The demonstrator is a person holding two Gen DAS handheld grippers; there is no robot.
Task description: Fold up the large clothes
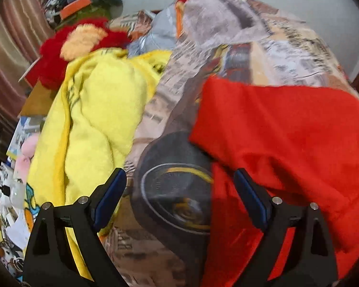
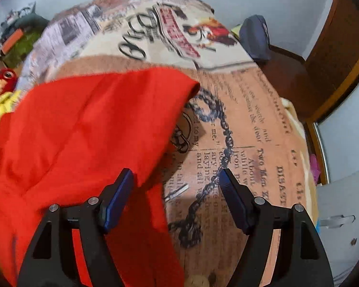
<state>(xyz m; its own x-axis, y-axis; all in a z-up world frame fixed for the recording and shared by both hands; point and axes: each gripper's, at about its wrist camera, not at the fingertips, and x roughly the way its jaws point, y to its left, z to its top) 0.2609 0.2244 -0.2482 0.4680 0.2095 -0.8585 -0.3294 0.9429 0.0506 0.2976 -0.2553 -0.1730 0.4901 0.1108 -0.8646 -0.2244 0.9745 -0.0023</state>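
Hovering above a bed covered with a newspaper-print bedspread [image 1: 287, 45], the left hand-held gripper [image 1: 180, 181] has its blue-padded jaws spread wide, with nothing held between them. The bright red fabric garment [image 1: 287, 131] lies on the bedspread with its near edge below the right-hand finger; whether that pad touches the cloth cannot be told. A fluffy yellow blanket [image 1: 103, 110] lies heaped to the left.

The right hand-held gripper [image 2: 176, 186] also stands with its jaws apart and empty, above the spot where the red garment [image 2: 83, 124] meets the printed cover [image 2: 246, 119]. The garment's lower part is cut off by the frame and hidden behind the gripper bodies. Both views are blurred, so the folds and the garment's shape are hard to make out.
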